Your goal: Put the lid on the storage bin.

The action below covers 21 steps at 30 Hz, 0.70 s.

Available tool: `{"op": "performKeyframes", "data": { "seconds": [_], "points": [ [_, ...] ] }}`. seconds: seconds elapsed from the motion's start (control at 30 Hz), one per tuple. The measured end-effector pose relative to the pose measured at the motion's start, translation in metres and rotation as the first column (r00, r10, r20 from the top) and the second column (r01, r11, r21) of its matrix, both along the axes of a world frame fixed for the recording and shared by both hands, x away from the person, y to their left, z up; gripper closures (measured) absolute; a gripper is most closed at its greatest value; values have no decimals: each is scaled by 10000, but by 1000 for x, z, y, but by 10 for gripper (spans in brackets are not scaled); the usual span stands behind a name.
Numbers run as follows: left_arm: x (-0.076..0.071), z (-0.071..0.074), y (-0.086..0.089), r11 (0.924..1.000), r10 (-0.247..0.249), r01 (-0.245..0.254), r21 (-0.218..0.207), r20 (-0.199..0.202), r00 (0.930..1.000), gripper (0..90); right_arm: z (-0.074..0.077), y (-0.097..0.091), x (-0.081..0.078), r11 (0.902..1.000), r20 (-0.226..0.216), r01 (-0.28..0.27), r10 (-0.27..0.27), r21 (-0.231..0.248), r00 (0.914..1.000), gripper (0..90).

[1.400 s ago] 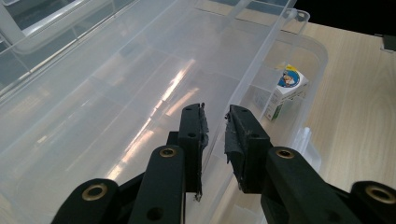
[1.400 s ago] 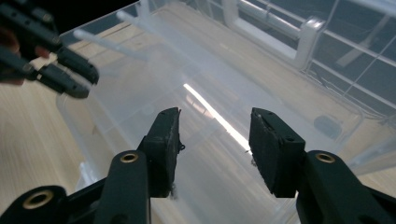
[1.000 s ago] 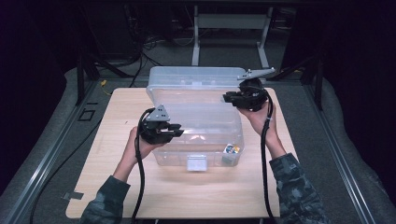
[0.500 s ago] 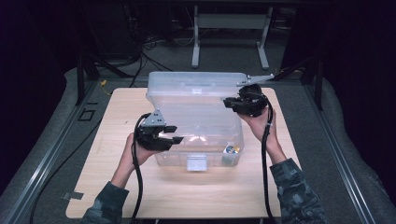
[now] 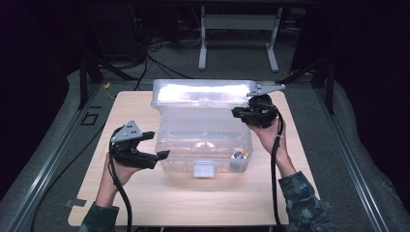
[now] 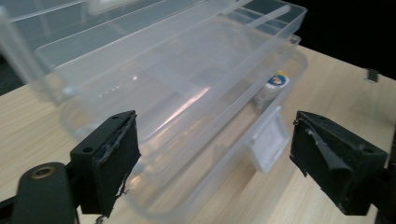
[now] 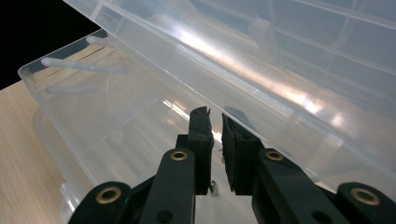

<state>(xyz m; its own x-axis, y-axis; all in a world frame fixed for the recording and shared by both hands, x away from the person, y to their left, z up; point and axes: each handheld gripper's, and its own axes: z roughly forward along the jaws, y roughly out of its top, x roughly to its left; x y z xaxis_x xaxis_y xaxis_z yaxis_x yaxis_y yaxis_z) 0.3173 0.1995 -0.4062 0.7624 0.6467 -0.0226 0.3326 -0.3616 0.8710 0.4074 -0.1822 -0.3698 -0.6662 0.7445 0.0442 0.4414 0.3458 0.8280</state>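
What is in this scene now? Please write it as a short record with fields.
surface: wooden table
main object: clear plastic box, lid raised
front latch: white clasp
contents: small item with a colourful label, near the front right corner
left hand-held gripper: jaws wide open, beside the box's left front, holding nothing
right hand-held gripper: jaws nearly closed, at the lid's right edge; a grip on the lid cannot be told

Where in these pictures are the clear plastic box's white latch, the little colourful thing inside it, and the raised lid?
white latch (image 5: pixel 203 168): high view, middle of the latch on the box's front wall.
colourful thing (image 6: pixel 275 81): left gripper view, its printed top.
raised lid (image 5: pixel 200 91): high view, its bright top edge.
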Motion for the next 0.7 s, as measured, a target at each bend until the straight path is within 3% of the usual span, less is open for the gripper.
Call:
{"op": "performKeyframes", "data": {
  "seconds": [0.03, 0.13, 0.23, 0.3, 0.33, 0.4, 0.43, 0.47, 0.57, 0.7],
  "points": [
    [-1, -6, 6, 9992, 401, -401, -38, 0, 9992, 124, 0, 0, 0, 10000, 17, 40, -40, -8, 10000, 821],
    [0, -19, 11, 9944, 992, -992, 371, 21, 9951, 0, -1, 1, -2, 9999, -3, 24, -24, -109, 10000, 820],
    [0, -31, 14, 9929, 1178, -1178, 183, 4, 9930, 0, -2, 0, -2, 10000, 21, 11, -11, -1, 10000, 823],
    [-2, -51, 16, 9872, 1554, -1555, 359, 61, 9878, 0, -2, 0, -3, 10000, -54, -32, 32, 88, 10000, 811],
    [-2, -51, 16, 9872, 1554, -1555, 359, 61, 9878, 0, -2, 1, -4, 10000, -19, 32, -32, 65, 10000, 809],
    [-5, -75, 18, 9815, 1914, -1914, 26, -266, 9811, 1, -4, 0, -6, 10000, -70, 5, -4, 55, 10000, 810],
    [-5, -75, 18, 9815, 1914, -1914, 26, -266, 9811, 7, -4, 0, -6, 10000, -70, 5, -4, 55, 10000, 810],
    [-6, -86, 16, 9813, 1920, -1909, 261, -464, 9803, 20, -7, -1, -9, 9999, -80, -57, 57, 85, 10000, 815],
    [-5, -93, 14, 9824, 1853, -1836, 328, -604, 9808, 68, -9, 1, -14, 10000, -94, -26, 25, -77, 10000, 815],
    [2, -99, 12, 9760, 2155, -2131, 456, -542, 9750, 73, -12, -1, -17, 9999, -49, -111, 111, 30, 9999, 811]
  ]
}}
